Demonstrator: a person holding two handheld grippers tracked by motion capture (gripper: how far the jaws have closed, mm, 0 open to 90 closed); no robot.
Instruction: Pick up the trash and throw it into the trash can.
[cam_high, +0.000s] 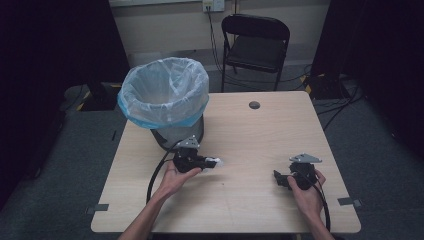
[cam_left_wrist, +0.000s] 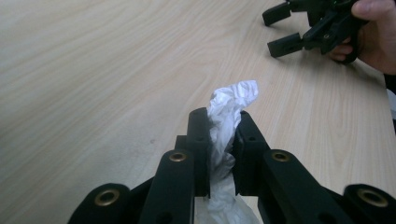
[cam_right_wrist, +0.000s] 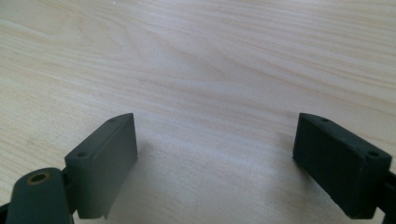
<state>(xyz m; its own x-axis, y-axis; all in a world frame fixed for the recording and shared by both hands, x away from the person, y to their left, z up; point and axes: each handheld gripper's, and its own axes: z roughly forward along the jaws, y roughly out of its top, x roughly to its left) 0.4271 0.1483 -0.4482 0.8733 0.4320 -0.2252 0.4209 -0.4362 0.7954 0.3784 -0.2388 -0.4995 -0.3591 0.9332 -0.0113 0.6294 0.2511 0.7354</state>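
At the bottom of the left gripper view, the left gripper (cam_left_wrist: 223, 140) has its two black fingers (cam_left_wrist: 198, 140) clenched on a crumpled white tissue (cam_left_wrist: 229, 112). The tissue is thin, wrinkled and twisted into a narrow strip where it is pinched, then fans out into a loose, puckered tuft past the fingertips. Its long axis runs along the fingers, from the bottom centre of that frame up toward the upper right, and the free end points that way, clear of the counter (cam_left_wrist: 93, 70). More of the tissue bunches between the fingers lower in the frame.

In the high view the left gripper (cam_high: 204, 161) sits at centre left of the frame, held by the left hand (cam_high: 172, 177), with the tissue (cam_high: 216, 162) sticking out toward the right of the frame. Just above it stands a bin (cam_high: 165, 97) lined with a pale blue bag, on the upper left part of the counter (cam_high: 250, 200).

The right gripper (cam_high: 279, 177) is at lower right of the high view, held by the right hand (cam_high: 307, 192). In the right gripper view its fingers (cam_right_wrist: 105, 163) are spread wide apart and released, grasping nothing, with bare pale wood between them.
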